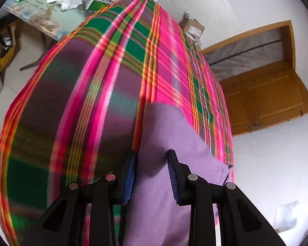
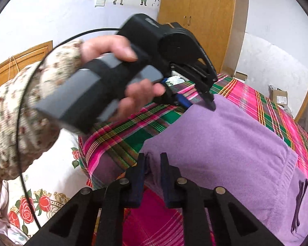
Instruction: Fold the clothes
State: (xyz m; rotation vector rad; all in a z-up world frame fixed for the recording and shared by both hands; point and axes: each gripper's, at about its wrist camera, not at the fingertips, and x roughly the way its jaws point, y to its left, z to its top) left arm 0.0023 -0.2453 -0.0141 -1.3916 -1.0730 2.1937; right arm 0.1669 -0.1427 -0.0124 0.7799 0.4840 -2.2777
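I am gripping the soft lilac knitted garment (image 2: 225,143) with both claws, left claw (image 1: 152,174) and right claw (image 2: 153,174) each clenching an edge, fabric spreading ahead over the pink-and-green plaid bedcover (image 1: 92,82), so folding is barely beginning.

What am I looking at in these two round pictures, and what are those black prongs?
Each picture comes from a fisheye camera on a hand-held tool, looking along its two fingers. The left claw pinches an edge of the soft lilac knitted garment. The right claw grips another edge of it. In the right view, a person's hand in a floral sleeve holds the left tool. The garment lies on a bright pink-and-green plaid blanket.
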